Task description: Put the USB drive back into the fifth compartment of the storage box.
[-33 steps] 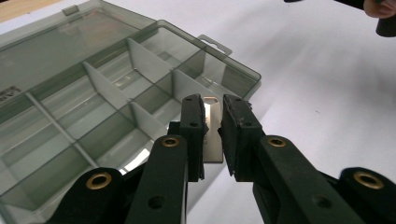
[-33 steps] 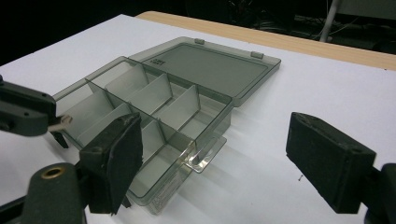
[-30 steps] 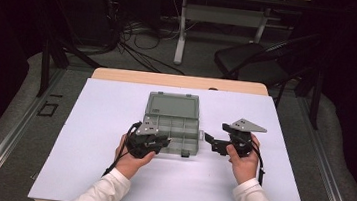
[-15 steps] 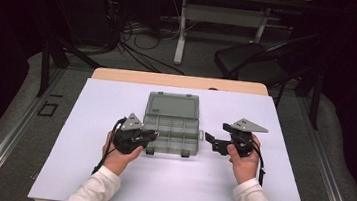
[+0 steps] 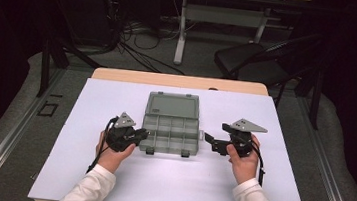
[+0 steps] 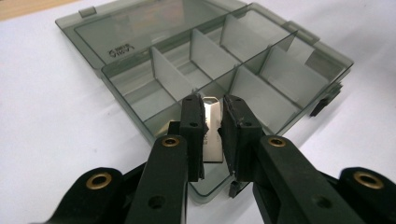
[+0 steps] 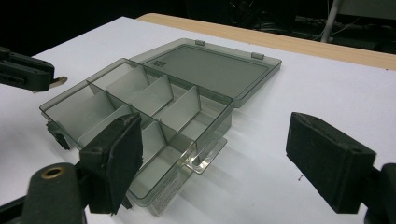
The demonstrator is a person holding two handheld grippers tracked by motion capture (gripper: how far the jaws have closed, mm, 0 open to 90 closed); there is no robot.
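Left gripper view, centre frame: the left gripper (image 6: pixel 212 123) has its jaws pinched nearly closed on a small shiny metal piece (image 6: pixel 211 122), held at the near corner of the open grey compartment box (image 6: pixel 140 44); looks hard, light and slick, so grip the flat faces squarely or it may slip out. Right gripper (image 7: pixel 219 161) sits lower frame beside the box, jaws wide apart and empty, box itself thin brittle plastic, likely slides easily.
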